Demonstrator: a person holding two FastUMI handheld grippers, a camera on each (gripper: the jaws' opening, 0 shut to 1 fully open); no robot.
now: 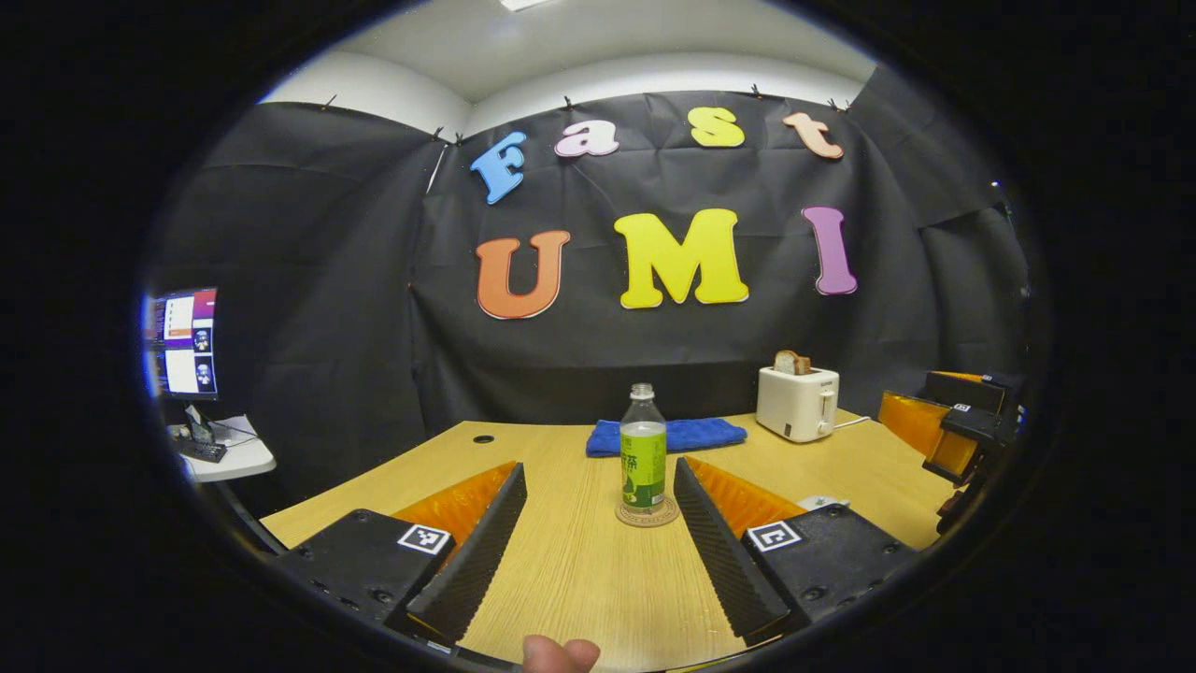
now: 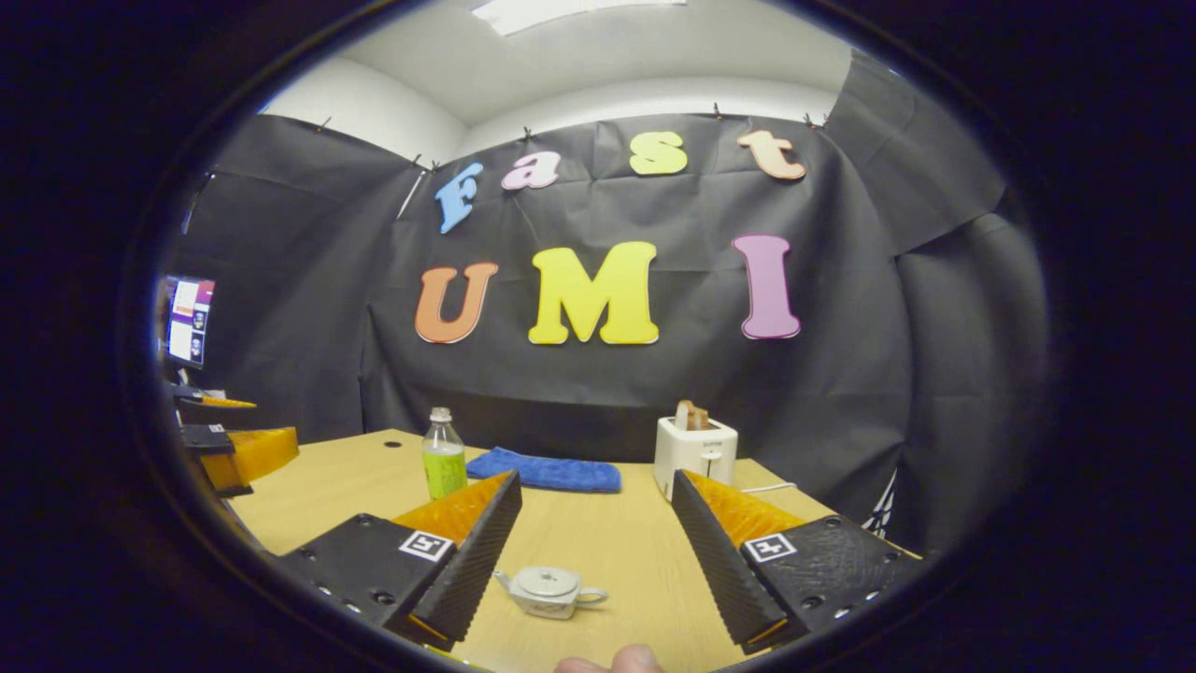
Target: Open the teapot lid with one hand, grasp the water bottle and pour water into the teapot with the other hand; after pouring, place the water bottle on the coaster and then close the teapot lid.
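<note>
Two tools are held wide open above the tabletop (image 1: 579,579). A light, capless water bottle (image 1: 643,449), spill-prone and best taken mid-body, is framed on its coaster (image 1: 647,513) by the left tool (image 1: 598,533). A small, likely fragile teapot (image 2: 549,591), lid (image 2: 547,580) on, is seen between the right tool (image 2: 593,542) fingers.

Left tool (image 1: 598,537): two wedge-shaped fingers (image 1: 472,561) with ribbed inner faces and translucent ribbed side panels. Each sits on a matte black textured block carrying a square black-and-white marker (image 1: 425,538) and recessed screws (image 1: 381,594).

Right tool (image 2: 593,547): same build, with ribbed wedge fingers (image 2: 719,565), black blocks, one square marker (image 2: 768,547) per block, and screws along the block edges.

A fingertip (image 1: 559,652) shows at the lower edge of the left gripper view, another (image 2: 617,662) at the lower edge of the right gripper view.
</note>
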